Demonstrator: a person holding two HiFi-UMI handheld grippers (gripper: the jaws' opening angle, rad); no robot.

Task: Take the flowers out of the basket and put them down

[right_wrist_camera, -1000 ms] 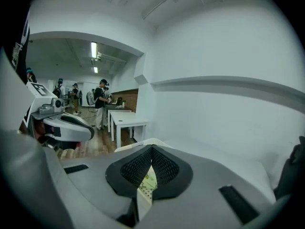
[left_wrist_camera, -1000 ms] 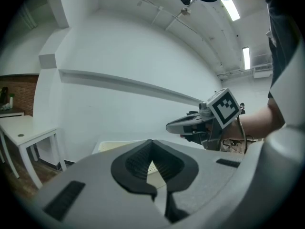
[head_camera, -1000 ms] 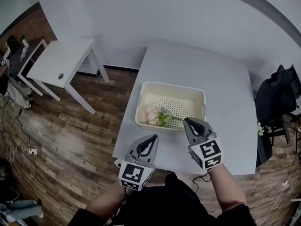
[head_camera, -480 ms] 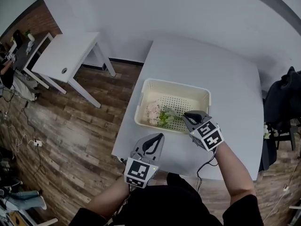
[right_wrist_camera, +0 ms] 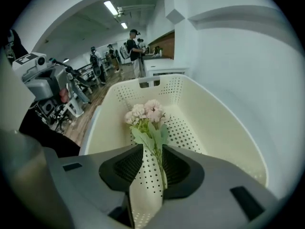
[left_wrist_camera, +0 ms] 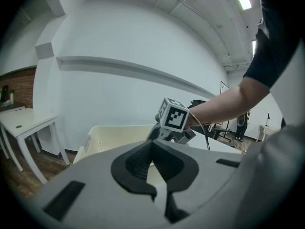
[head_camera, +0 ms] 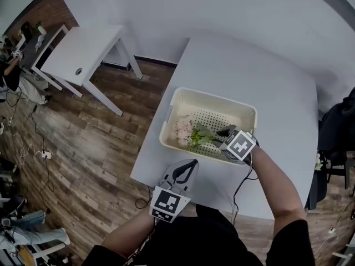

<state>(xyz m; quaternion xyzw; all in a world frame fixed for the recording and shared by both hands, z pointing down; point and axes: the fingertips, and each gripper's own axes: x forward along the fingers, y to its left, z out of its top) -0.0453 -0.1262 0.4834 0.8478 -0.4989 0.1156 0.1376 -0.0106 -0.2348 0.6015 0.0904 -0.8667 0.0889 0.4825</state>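
Note:
A small bunch of pink flowers [head_camera: 187, 132] with green leaves lies inside the cream perforated basket [head_camera: 213, 97] on the white table [head_camera: 266, 76]. My right gripper [head_camera: 222, 133] reaches over the basket's near wall. Its jaws are opening, with the flower stem [right_wrist_camera: 159, 159] running between them close to the right pad, and the pads do not press on it. The blossoms [right_wrist_camera: 145, 112] lie ahead on the basket floor [right_wrist_camera: 214, 123]. My left gripper [head_camera: 186, 169] hovers shut and empty at the table's near edge, short of the basket [left_wrist_camera: 109, 135].
A small white side table [head_camera: 83, 49] stands on the wooden floor to the far left. A dark chair with clothing [head_camera: 339, 127] sits off the table's right edge. Bare tabletop surrounds the basket on its far and right sides.
My right gripper has moved forward and down into the basket, and its jaws have parted around the flower stem. The left gripper has stayed near the table's front edge.

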